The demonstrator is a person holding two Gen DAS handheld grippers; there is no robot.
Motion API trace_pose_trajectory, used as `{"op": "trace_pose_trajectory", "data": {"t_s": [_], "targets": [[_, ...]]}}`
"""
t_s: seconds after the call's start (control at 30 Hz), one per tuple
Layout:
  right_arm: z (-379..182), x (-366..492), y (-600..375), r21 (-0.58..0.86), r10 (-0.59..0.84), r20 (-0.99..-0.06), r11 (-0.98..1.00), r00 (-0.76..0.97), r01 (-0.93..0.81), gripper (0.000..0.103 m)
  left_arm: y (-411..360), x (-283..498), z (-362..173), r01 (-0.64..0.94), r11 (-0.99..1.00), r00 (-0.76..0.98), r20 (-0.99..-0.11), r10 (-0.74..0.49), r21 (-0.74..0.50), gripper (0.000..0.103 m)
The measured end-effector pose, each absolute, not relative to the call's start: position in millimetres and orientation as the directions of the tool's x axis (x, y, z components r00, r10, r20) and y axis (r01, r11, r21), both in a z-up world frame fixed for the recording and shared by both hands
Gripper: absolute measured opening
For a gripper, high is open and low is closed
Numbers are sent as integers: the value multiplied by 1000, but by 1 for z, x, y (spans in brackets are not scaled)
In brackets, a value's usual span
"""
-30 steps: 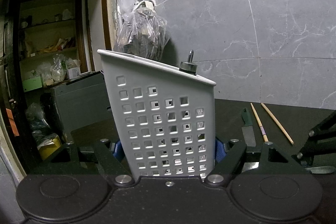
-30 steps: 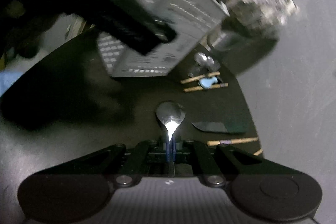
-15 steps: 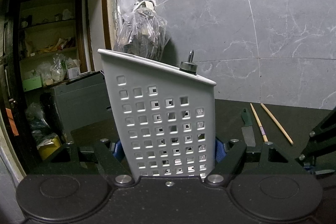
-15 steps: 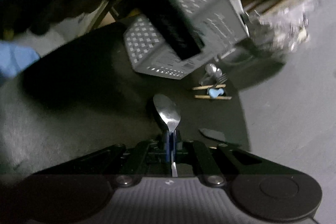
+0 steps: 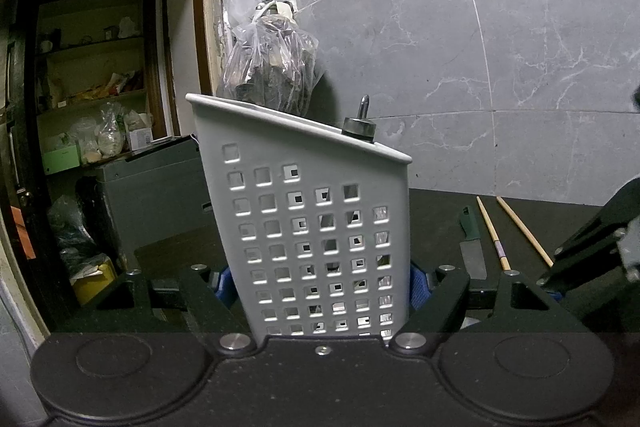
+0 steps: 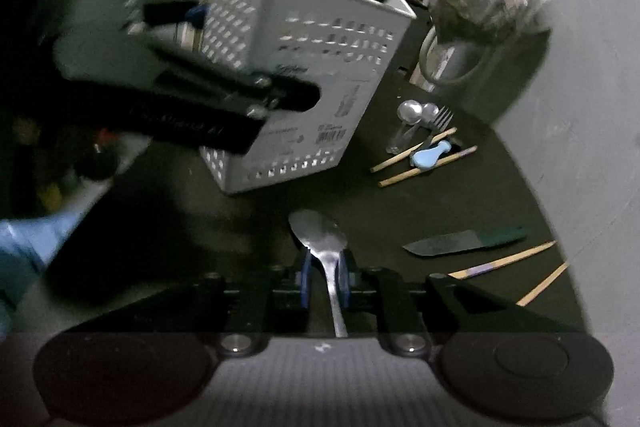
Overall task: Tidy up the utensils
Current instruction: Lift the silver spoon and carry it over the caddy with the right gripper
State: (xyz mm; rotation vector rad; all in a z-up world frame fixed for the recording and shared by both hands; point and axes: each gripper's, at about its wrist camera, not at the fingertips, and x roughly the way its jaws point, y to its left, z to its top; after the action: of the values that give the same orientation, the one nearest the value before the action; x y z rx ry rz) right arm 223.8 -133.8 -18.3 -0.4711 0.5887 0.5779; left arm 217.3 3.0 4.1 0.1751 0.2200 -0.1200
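One spoon (image 6: 326,247) between right tongs (image 6: 324,273)

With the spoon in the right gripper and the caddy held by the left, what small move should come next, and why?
Probably re-close the right gripper on the spoon: its jaws have just been opening, with the handle lying loose between them. The left gripper clamps the white caddy, which waits beyond the spoon.
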Motion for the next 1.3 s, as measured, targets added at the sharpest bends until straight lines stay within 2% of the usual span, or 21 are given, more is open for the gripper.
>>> {"op": "trace_pose_trajectory", "data": {"t_s": [0.1,0.17,0.2,0.3,0.43,0.57,0.77,0.9,1.2,1.3], "targets": [[-15,247,-152,-45,453,-656,776,604,-630,20,3,217,4,138,978,969,-227,-99,159,78],[-16,258,-161,30,486,-656,781,577,-623,19,3,217,4,138,977,969,-227,-99,161,78],[-16,260,-160,17,479,-659,780,580,-625,13,3,217,4,137,977,969,-227,-99,161,78],[-14,259,-153,-30,446,-671,782,593,-623,4,3,217,4,138,978,969,-227,-100,159,78],[-13,260,-152,-23,431,-675,799,599,-600,3,3,217,4,138,978,969,-227,-100,159,78],[-15,267,-174,116,480,-646,830,593,-545,3,3,217,4,138,978,969,-227,-99,159,78],[-18,273,-223,416,624,-509,781,592,-465,3,3,217,4,137,978,969,-227,-99,159,78],[-20,274,-245,538,683,-404,715,608,-446,3,3,217,4,138,977,969,-227,-99,160,78],[-8,267,-260,600,724,-183,619,665,-507,1,3,217,4,138,978,969,-227,-99,159,78],[-2,266,-258,589,719,-158,619,677,-520,1,3,217,4,138,978,969,-226,-100,159,78]]}}
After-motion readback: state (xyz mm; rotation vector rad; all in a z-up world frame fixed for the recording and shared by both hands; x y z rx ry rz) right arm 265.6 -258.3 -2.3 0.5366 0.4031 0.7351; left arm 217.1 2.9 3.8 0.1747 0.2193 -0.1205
